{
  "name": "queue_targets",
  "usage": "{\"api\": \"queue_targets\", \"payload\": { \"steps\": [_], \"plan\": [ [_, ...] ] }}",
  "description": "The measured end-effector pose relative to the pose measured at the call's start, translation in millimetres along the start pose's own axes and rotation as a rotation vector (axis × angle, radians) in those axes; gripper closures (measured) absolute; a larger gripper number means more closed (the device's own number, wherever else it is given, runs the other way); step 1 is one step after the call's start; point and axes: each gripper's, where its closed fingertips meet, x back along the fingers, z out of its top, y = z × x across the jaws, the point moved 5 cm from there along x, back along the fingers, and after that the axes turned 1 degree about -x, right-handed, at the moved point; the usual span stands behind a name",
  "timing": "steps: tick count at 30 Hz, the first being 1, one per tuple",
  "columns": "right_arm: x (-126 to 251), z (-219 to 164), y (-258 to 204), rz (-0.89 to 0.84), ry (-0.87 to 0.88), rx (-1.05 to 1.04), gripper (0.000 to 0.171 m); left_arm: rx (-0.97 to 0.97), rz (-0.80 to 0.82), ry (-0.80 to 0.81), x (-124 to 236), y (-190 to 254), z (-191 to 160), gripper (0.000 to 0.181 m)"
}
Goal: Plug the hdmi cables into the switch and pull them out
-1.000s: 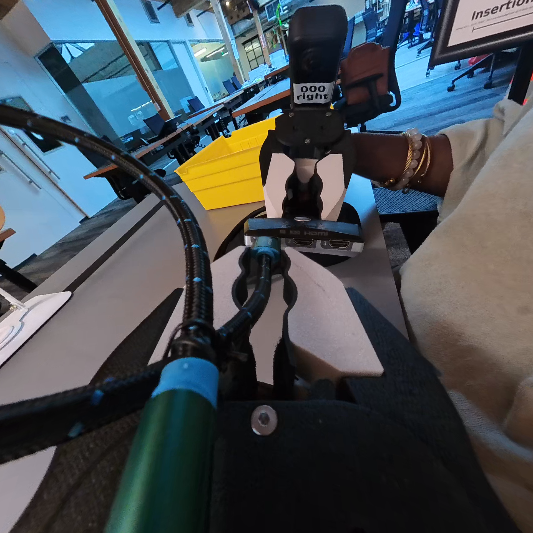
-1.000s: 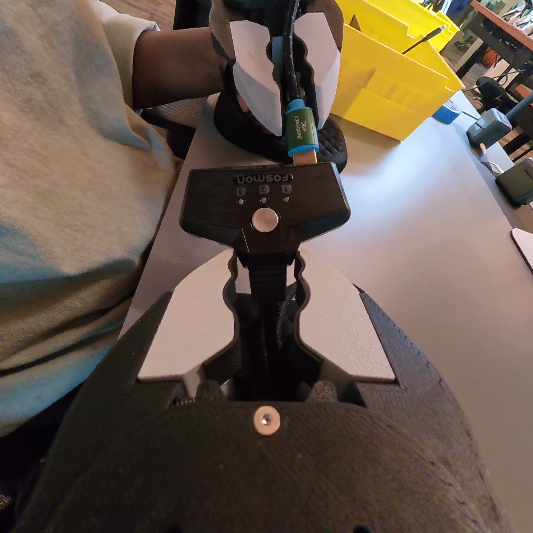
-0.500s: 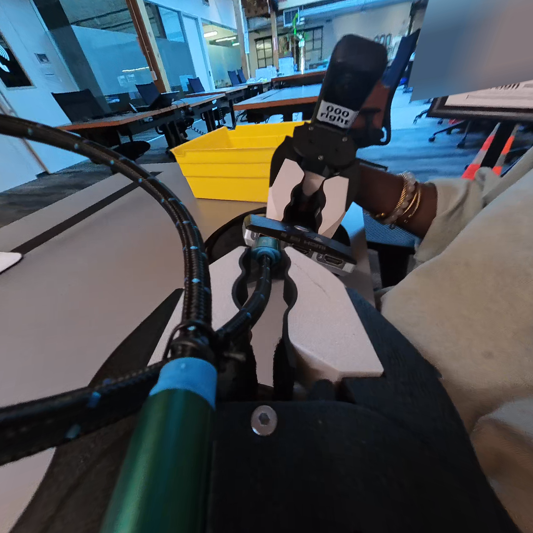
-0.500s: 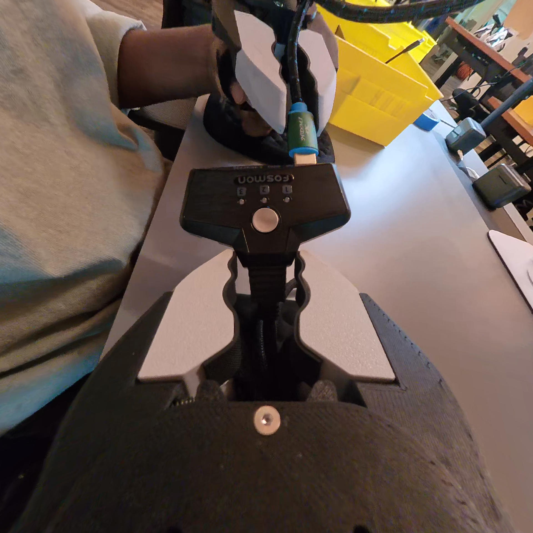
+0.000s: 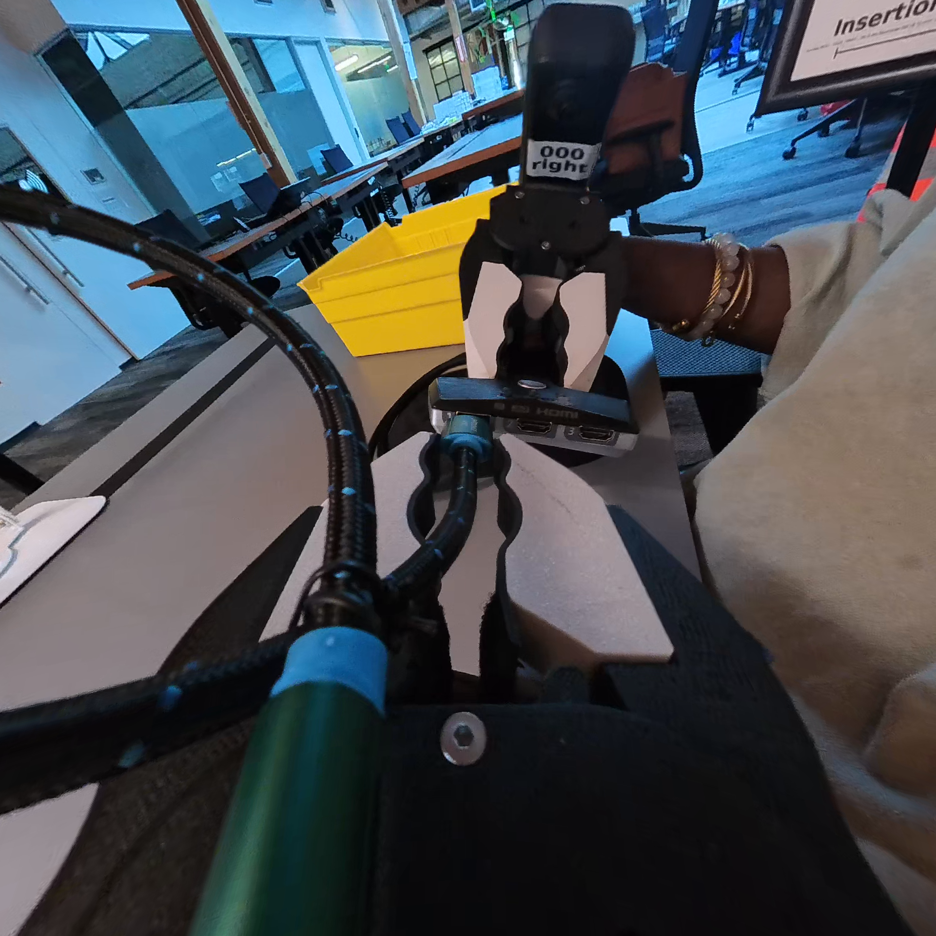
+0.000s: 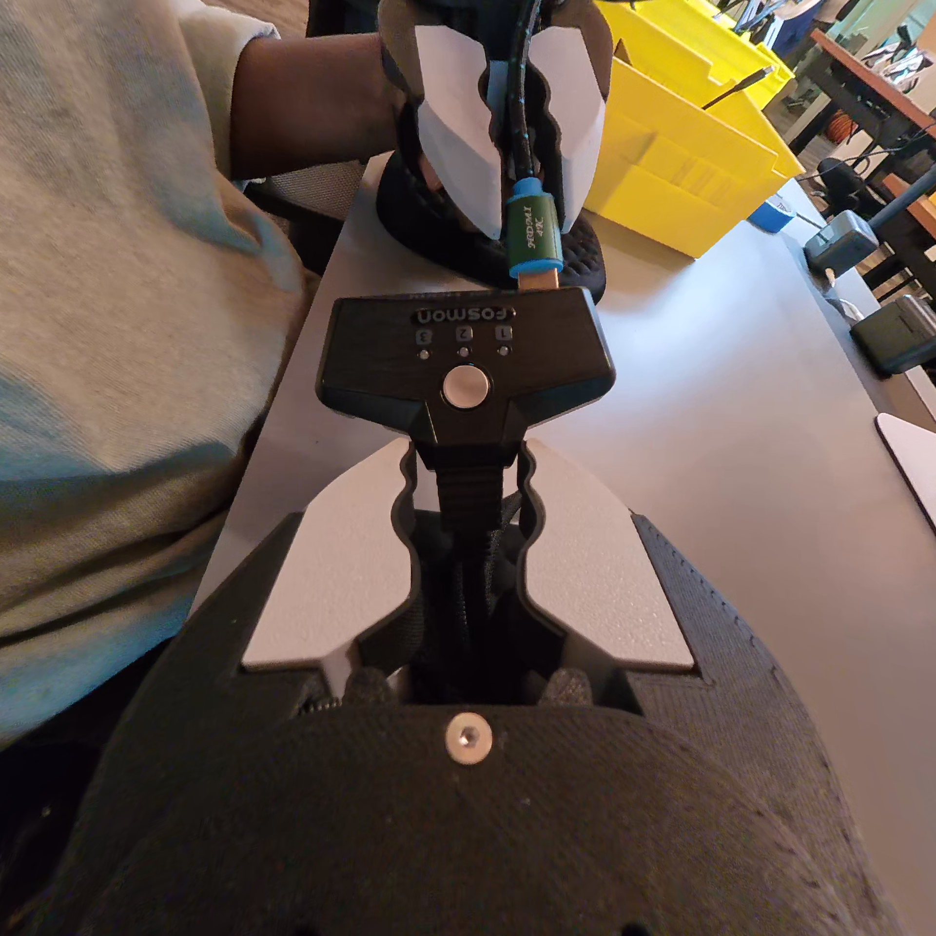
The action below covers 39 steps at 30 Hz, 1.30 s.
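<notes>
My right gripper [image 6: 466,451] is shut on the tail of the black HDMI switch [image 6: 466,354] and holds it above the grey table [image 6: 709,456]. My left gripper [image 5: 463,456] is shut on a black braided HDMI cable [image 5: 456,516] just behind its green plug [image 5: 466,430]. The plug [image 6: 534,243] meets the end port on the switch [image 5: 532,410]; a short piece of its gold tip [image 6: 539,278] still shows. Two other ports [image 5: 567,430] are free. The cable loops back, and its second green plug [image 5: 314,759] hangs close to the left wrist camera.
Yellow bins [image 5: 395,294] stand behind the grippers on the table, also in the right wrist view [image 6: 673,167]. A black round pad [image 6: 582,258] lies under the left gripper. Dark boxes [image 6: 891,329] and a white pad [image 5: 45,527] lie farther out. The person's torso [image 5: 810,506] is close. The left gripper's tips are roughly 8 centimetres from the right gripper's.
Both grippers tilted together half a second ago and have come back level. The plug stays at the same end port with about the same bit of tip showing.
</notes>
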Motion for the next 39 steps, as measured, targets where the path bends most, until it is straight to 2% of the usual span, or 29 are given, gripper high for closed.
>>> {"api": "queue_targets", "payload": {
  "steps": [12, 19, 25, 27, 30, 39],
  "plan": [
    [-3, -1, 1, -0.030, -0.047, 0.031, 0.133, 0.006, 0.021, -0.027, -4, 0, -4, 0.161],
    [-4, -1, -6, 0.002, -0.061, 0.090, 0.132, -0.026, -0.030, -0.033, -2, 6, -5, 0.161],
    [-2, 10, -7, 0.011, 0.036, 0.093, 0.132, 0.038, -0.047, 0.064, 0, 7, 5, 0.161],
    [-3, 6, -7, 0.011, 0.002, 0.091, 0.132, -0.007, -0.027, 0.004, -2, 7, 1, 0.161],
    [-3, 7, -7, 0.018, 0.025, 0.088, 0.132, 0.014, -0.031, 0.045, -2, 8, 4, 0.162],
    [-10, 3, -12, 0.064, -0.037, 0.108, 0.131, 0.018, -0.070, -0.038, -5, 10, -2, 0.160]
  ]
}}
